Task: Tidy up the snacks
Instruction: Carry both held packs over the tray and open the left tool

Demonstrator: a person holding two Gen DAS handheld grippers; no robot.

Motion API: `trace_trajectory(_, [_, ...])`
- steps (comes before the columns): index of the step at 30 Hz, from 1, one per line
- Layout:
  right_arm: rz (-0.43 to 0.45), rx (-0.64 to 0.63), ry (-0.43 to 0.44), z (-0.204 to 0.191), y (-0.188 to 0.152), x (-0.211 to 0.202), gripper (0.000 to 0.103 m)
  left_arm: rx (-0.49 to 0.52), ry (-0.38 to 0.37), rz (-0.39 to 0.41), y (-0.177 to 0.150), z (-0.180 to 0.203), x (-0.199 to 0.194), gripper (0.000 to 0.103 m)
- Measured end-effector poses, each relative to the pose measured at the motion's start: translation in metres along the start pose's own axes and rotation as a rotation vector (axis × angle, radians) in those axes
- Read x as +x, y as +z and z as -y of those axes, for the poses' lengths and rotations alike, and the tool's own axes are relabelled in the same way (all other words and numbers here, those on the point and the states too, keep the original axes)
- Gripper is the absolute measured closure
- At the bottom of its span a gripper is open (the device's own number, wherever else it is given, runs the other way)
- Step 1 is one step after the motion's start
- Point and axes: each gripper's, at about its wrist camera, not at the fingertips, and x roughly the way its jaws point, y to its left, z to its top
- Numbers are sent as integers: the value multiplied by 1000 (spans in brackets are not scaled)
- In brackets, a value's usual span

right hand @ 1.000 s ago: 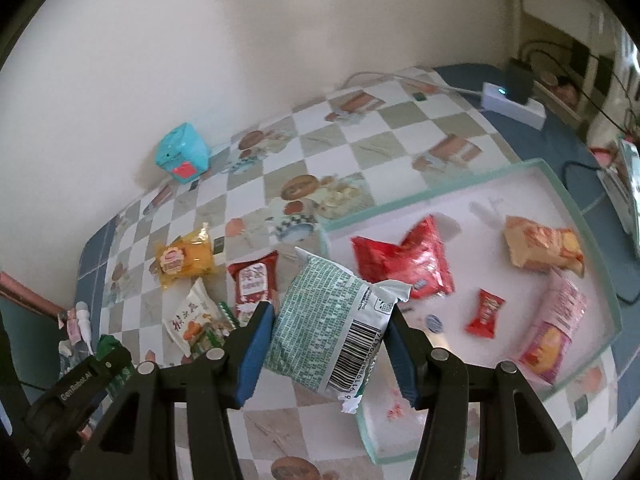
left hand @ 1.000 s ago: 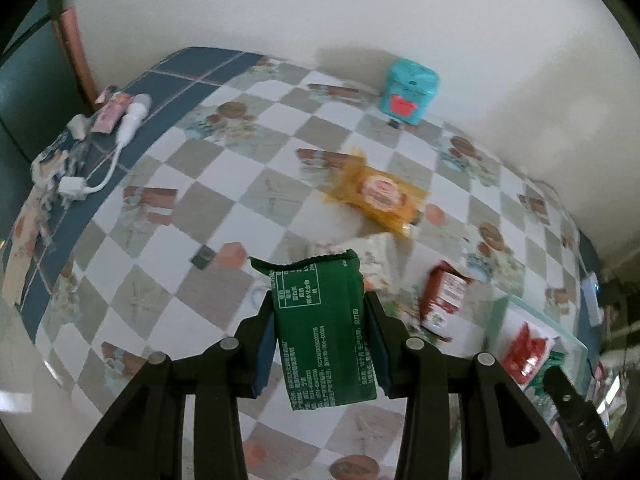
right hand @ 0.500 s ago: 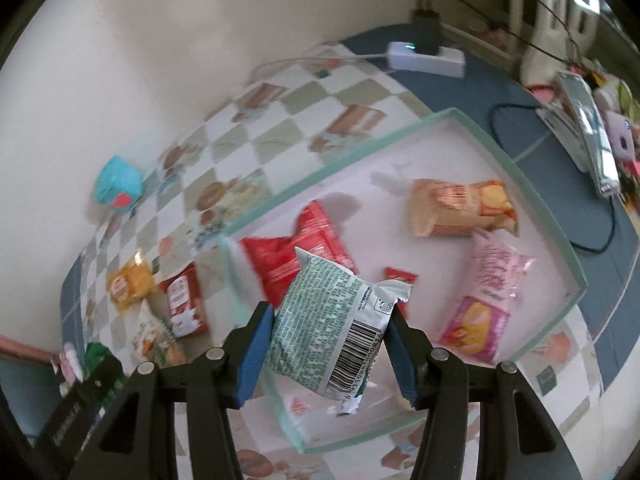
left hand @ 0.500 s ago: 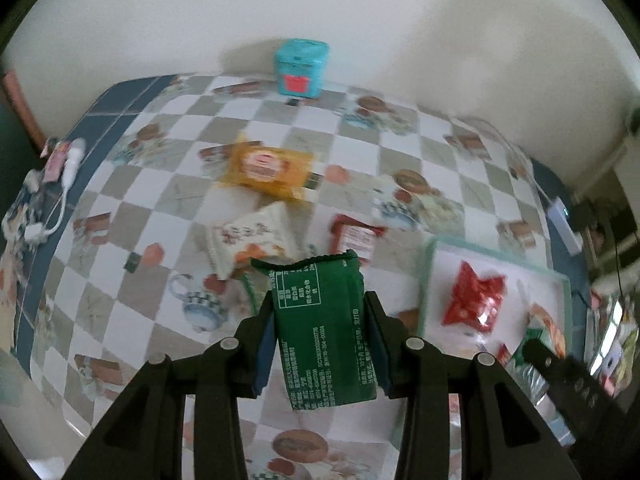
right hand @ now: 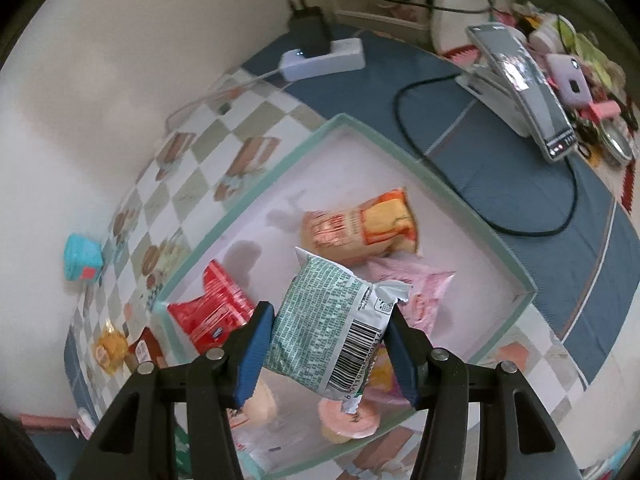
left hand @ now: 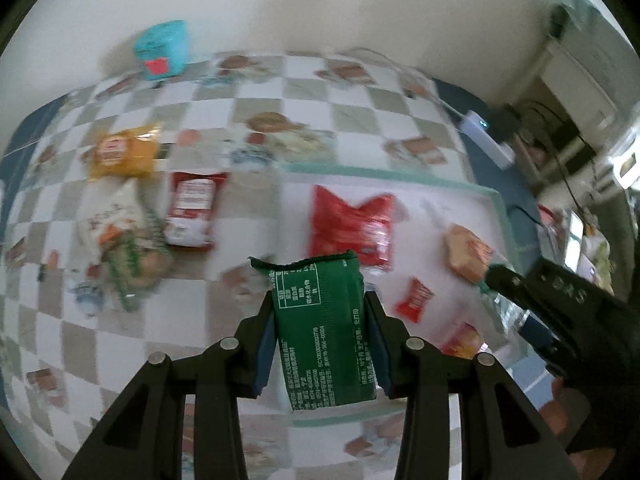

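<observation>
A: What is the left claw [left hand: 320, 344] doing?

B: It is clamped on a dark green snack packet [left hand: 325, 330], blue pads pressing both long sides, the torn top edge pointing away from the claw.

A: And what lies past it?

B: Straight beyond the packet is the mint-rimmed tray [left hand: 496, 208], with a red snack bag [left hand: 350, 224] just ahead of the claw. Ahead and to the right sit a small red sachet [left hand: 414, 300] and an orange bread packet [left hand: 466, 254]. The view is blurred, so the print is unreadable.

A: Anything outside the tray?

B: Ahead and to the left, on the checkered counter [left hand: 240, 92], lie a red-and-white packet [left hand: 192, 216], a white snack bag [left hand: 116, 228] and a yellow cake packet [left hand: 122, 154]. Far ahead, by the wall, stands a teal box [left hand: 162, 56].

A: The right claw [right hand: 332, 348]?

B: It is gripping a pale green barcoded packet [right hand: 332, 328], tilted, above the same tray [right hand: 520, 280]. Beyond it lie the orange bread packet [right hand: 360, 224] and a pink bag [right hand: 420, 296]; the red bag [right hand: 212, 312] sits to the claw's left. Far ahead, a white power strip [right hand: 324, 60] rests on the blue cloth.
</observation>
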Motion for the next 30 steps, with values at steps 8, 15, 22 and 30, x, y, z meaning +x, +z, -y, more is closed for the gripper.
trace_trajectory(8, [-4, 47, -2, 19, 9, 1, 45, 49, -51, 30, 1, 26, 16, 60])
trace_trajectory(15, [-18, 34, 12, 15, 8, 4, 45, 69, -66, 83, 11, 34, 23, 60])
trace_trajectory(22, [-31, 28, 11, 14, 6, 8, 45, 70, -51, 46, 14, 39, 43, 60])
trace_trajectory(30, [-34, 2, 11, 9, 6, 10, 44, 65, -46, 30, 13, 37, 48, 60])
